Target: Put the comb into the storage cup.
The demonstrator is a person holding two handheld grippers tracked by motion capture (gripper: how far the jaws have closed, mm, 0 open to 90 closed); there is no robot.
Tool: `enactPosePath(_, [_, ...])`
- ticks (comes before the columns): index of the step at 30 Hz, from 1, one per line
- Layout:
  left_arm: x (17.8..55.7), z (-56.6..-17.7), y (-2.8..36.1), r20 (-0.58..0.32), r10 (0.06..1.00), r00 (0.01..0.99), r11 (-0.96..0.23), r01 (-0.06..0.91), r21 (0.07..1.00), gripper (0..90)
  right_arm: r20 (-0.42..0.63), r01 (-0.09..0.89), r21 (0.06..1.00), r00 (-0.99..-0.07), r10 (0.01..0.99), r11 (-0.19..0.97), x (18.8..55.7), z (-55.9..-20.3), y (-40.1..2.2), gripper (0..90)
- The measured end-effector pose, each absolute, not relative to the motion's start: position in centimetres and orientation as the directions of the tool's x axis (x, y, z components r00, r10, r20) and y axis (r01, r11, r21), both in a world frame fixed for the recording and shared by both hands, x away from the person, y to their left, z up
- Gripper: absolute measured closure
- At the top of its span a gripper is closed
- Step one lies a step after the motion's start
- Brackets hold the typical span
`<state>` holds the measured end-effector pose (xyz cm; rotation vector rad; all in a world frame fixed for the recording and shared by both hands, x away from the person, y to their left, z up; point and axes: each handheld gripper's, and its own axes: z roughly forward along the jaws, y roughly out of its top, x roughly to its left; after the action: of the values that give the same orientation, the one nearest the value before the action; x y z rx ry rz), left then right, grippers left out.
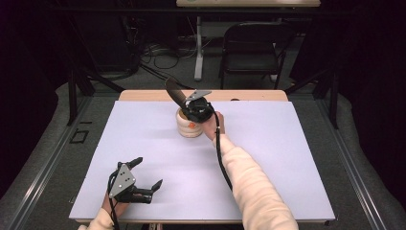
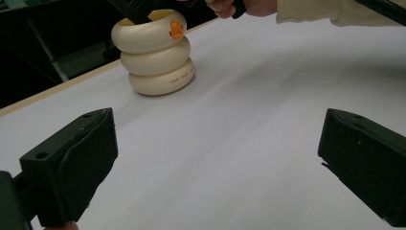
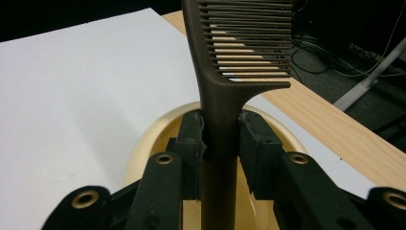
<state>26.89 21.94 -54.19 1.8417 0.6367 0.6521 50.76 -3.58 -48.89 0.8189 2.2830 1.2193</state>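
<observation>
A dark brown comb [image 1: 173, 91] [image 3: 225, 91] stands handle-down over a cream holder made of three stacked rings [image 1: 189, 128] [image 2: 155, 52] at the back middle of the white table. My right gripper [image 1: 193, 110] [image 3: 220, 143] is shut on the comb's handle, just above the holder's open mouth [image 3: 148, 139]. The comb's teeth point up and away. An orange mark [image 2: 177, 29] sits on the holder's top ring. My left gripper [image 1: 148, 171] [image 2: 215, 163] rests near the front left of the table, jaws wide open with nothing between them.
A white sheet [image 1: 287, 158] covers the tabletop, with a wooden strip [image 1: 258, 95] along the far edge. Beyond the table stand a black folding chair [image 1: 253, 45] and a white table leg [image 1: 198, 48], with cables on the floor.
</observation>
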Motion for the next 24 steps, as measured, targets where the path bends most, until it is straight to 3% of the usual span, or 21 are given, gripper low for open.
enactPosePath(9, [26.9, -54.2, 21.9, 0.141, 0.688, 0.712, -0.323, 0.126, 0.938, 0.0, -0.084, 0.316, 0.835, -0.735, 0.673, 0.45, 50.9, -48.9, -3.9, 65.8])
enactPosePath(24, [26.9, -54.2, 21.9, 0.143, 0.688, 0.712, -0.326, 0.126, 0.937, 0.0, -0.038, 0.354, 0.815, -0.756, 0.653, 0.458, 49.8, -46.6, -5.5, 32.0])
